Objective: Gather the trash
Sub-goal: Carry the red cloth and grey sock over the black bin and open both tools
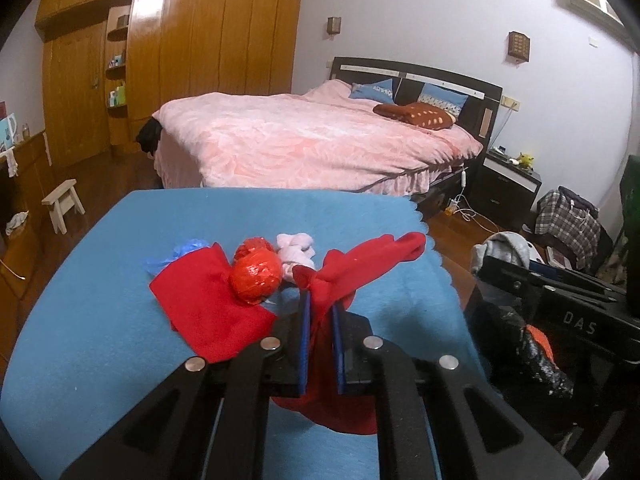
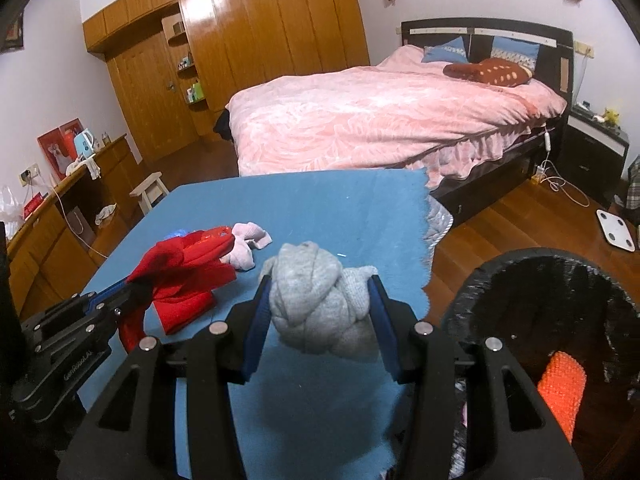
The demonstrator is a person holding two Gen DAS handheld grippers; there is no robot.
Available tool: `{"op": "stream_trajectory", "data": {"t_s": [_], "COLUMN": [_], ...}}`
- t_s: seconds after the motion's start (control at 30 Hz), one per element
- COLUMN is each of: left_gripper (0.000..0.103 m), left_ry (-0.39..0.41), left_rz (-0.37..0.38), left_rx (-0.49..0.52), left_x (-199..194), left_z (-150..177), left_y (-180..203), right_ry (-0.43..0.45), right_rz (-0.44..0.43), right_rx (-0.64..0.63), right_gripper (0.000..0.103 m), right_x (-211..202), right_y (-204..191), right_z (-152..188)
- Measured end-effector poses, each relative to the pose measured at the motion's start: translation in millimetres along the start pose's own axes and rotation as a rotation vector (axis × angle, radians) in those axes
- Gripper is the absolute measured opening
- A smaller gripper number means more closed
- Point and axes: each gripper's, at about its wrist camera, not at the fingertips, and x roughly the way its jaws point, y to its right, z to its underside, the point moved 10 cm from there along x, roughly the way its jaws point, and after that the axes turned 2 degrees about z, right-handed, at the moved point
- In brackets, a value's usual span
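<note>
My left gripper (image 1: 320, 304) is shut on a knotted red cloth (image 1: 360, 260) and holds it just above the blue table cover (image 1: 100, 300). My right gripper (image 2: 320, 284) is shut on a balled grey sock (image 2: 316, 300), held above the table near its right edge. On the table lie a flat red cloth (image 1: 208, 304), a shiny red wrapper ball (image 1: 256, 274), a pink sock bundle (image 1: 296, 252) and a blue plastic scrap (image 1: 176, 254). A black mesh bin (image 2: 540, 280) stands to the right, with an orange item (image 2: 560, 388) inside.
A bed with a pink cover (image 1: 312, 140) lies beyond the table. A small white stool (image 1: 64, 204) and a wooden cabinet stand to the left. A nightstand (image 1: 508, 184), a checked bag (image 1: 568, 220) and cables sit at the right on the wooden floor. A white scale (image 2: 616, 230) lies on the floor.
</note>
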Motion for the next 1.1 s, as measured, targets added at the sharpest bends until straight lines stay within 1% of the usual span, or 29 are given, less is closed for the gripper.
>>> {"op": "stream_trajectory", "data": {"t_s": [0.2, 0.43, 0.73, 1.1], "left_gripper": [0.01, 0.01, 0.01, 0.01], "left_ry": [0.013, 0.025, 0.034, 0.032], "left_rz": [0.022, 0.068, 0.156, 0.259], "left_rx": [0.02, 0.058, 0.113, 0.177], "left_x": [-9, -16, -12, -2], "left_z": [-4, -11, -19, -25], "left_y": [16, 48, 112, 186], "right_ry": [0.031, 0.056, 0.084, 0.115], "right_rz": [0.022, 0.054, 0.125, 0.248], "right_rx": [0.01, 0.047, 0.094, 0.15], "right_gripper": [0.046, 0.046, 0.046, 0.047], "right_x": [-24, -49, -78, -116], "right_y": [16, 44, 90, 163], "right_z": [-5, -4, 1, 11]}}
